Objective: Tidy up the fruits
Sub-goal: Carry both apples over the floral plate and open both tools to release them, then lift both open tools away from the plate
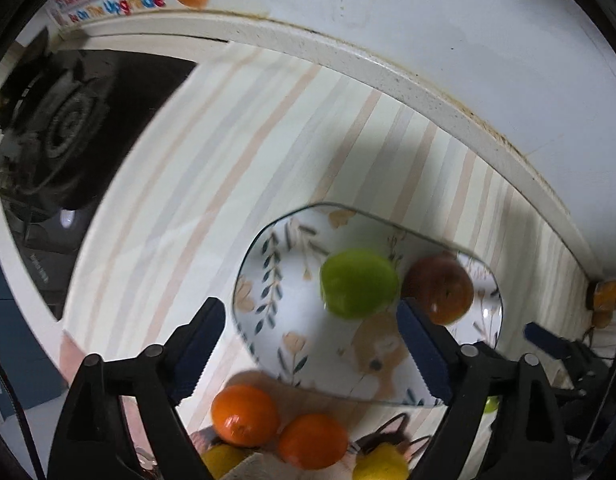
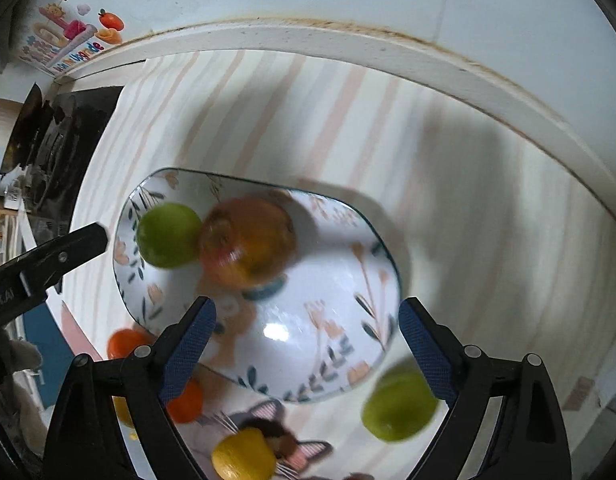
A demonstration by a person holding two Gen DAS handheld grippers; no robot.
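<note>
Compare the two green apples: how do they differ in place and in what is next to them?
The green apple in the plate lies inside the floral plate, touching the red apple. The green apple outside the plate rests on the striped cloth, alone. Both look round, green and unheld.

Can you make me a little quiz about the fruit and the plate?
1. True or false: the green apple and the red apple lie on the flowered plate.
2. Which fruit lies off the plate?
A. the red apple
B. the oranges
C. neither
3. Fill in: both the left gripper and the right gripper hold ____.

Key: 1 true; 2 B; 3 nothing, as both stand open above the plate.
</note>
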